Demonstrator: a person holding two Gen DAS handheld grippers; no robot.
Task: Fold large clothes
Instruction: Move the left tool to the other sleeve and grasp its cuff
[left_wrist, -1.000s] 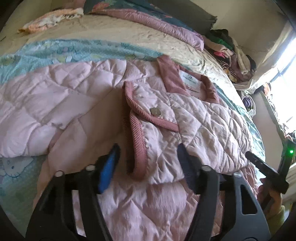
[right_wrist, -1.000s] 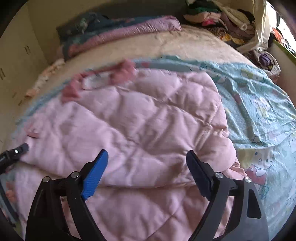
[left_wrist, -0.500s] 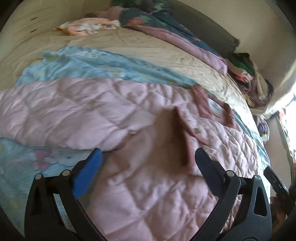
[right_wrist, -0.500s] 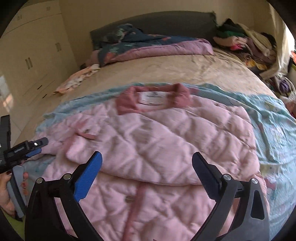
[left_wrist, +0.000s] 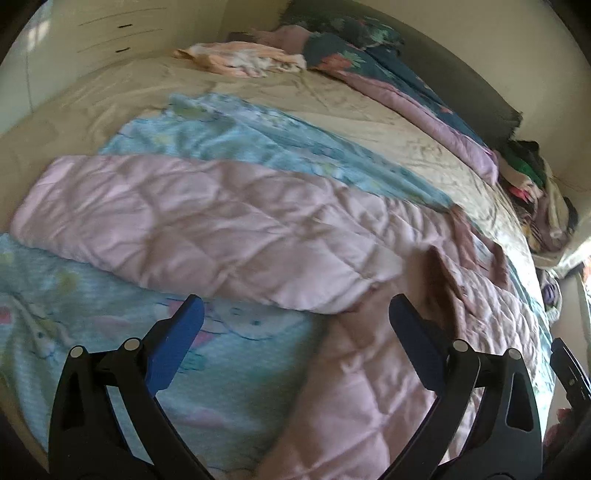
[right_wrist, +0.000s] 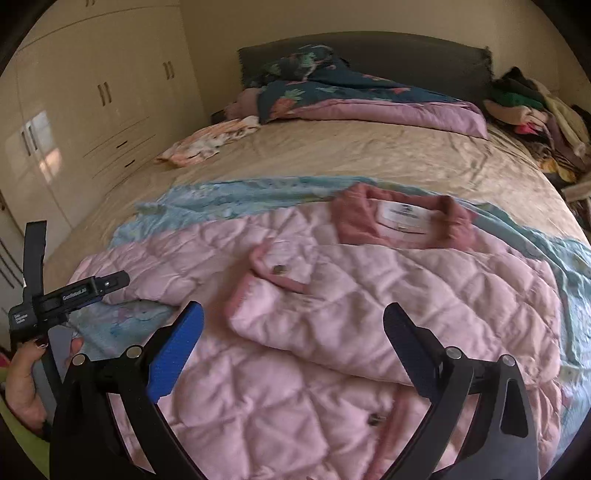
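Note:
A pink quilted jacket (right_wrist: 388, 306) with a darker pink collar (right_wrist: 402, 221) lies on the bed, one front panel folded over its middle. Its long sleeve (left_wrist: 192, 221) stretches out to the left in the left wrist view. My left gripper (left_wrist: 295, 343) is open and empty, held above the sleeve's lower edge and the jacket body (left_wrist: 369, 387). My right gripper (right_wrist: 291, 347) is open and empty above the jacket's lower front. The left gripper also shows in the right wrist view (right_wrist: 66, 295), held in a hand at the jacket's left side.
The jacket rests on a light blue cartoon-print blanket (left_wrist: 184, 369) over a beige bed sheet (right_wrist: 351, 158). A folded dark floral and purple quilt (right_wrist: 351, 99) lies at the headboard. A clothes pile (right_wrist: 535, 118) sits at the far right. A white wardrobe (right_wrist: 85, 110) stands left.
Both grippers have pulled back from the jacket and opened wider. The left view has swung left from the folded front panel to the outstretched sleeve. The right view has risen and now shows the whole bed.

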